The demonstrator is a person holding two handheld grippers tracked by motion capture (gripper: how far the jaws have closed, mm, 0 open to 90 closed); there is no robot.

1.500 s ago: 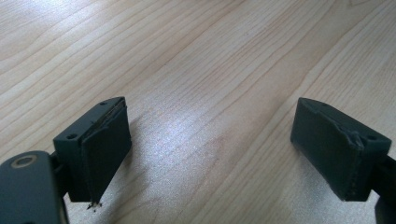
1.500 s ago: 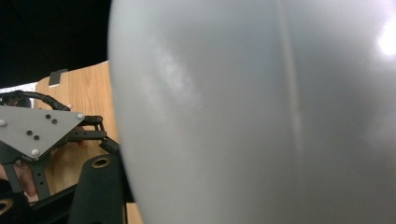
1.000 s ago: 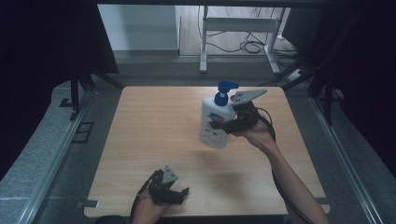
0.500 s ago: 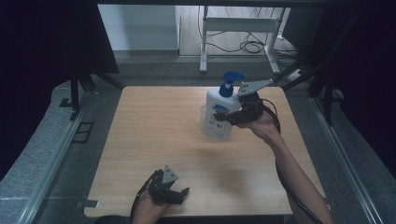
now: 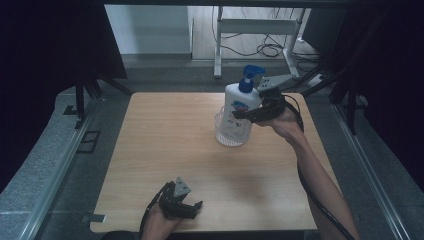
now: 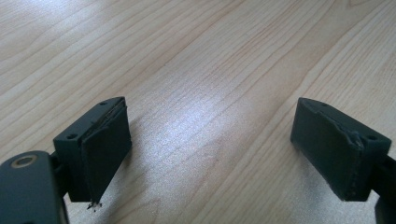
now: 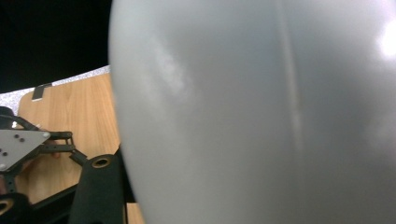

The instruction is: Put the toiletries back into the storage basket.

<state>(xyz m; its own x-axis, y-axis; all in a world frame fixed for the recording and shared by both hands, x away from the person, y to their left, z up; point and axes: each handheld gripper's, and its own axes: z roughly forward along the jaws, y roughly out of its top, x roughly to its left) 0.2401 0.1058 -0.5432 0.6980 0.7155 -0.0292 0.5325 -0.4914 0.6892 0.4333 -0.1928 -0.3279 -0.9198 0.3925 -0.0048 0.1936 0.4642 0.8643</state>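
**A:** From the high view: the right claw (image 5: 243, 114) is clamped on the waist of a white plastic pump bottle with a blue nozzle (image 5: 239, 107), held upright over a small clear plastic cup (image 5: 231, 131) toward the far right of the light wooden table (image 5: 165, 145). Why that grip, would you say?

**B:** Likely to keep the pump upright and line the base up with the cup. Whether the bottle's base sits inside the cup or hangs just above its rim, I cannot tell; the clear wall blurs it.

**A:** And the other hand?

**B:** The left claw (image 5: 192, 207) rests at the table's near edge, well apart from the bottle, seemingly parked out of the way.

**A:** The left gripper view?

**B:** Two black pads spread wide over bare wood grain, nothing between them. The left pad (image 6: 106, 149) shows a frayed lower corner. The bottle is out of frame there.

**A:** The right gripper view?

**B:** The bottle's pale side (image 7: 261, 112) looms right against the lens, so the jaw tips are hidden behind it. To its left, a strip of table, and farther off the left claw's grey three-cornered plate (image 7: 21, 144), cut by the frame edge. The label and nozzle cannot be made out there.
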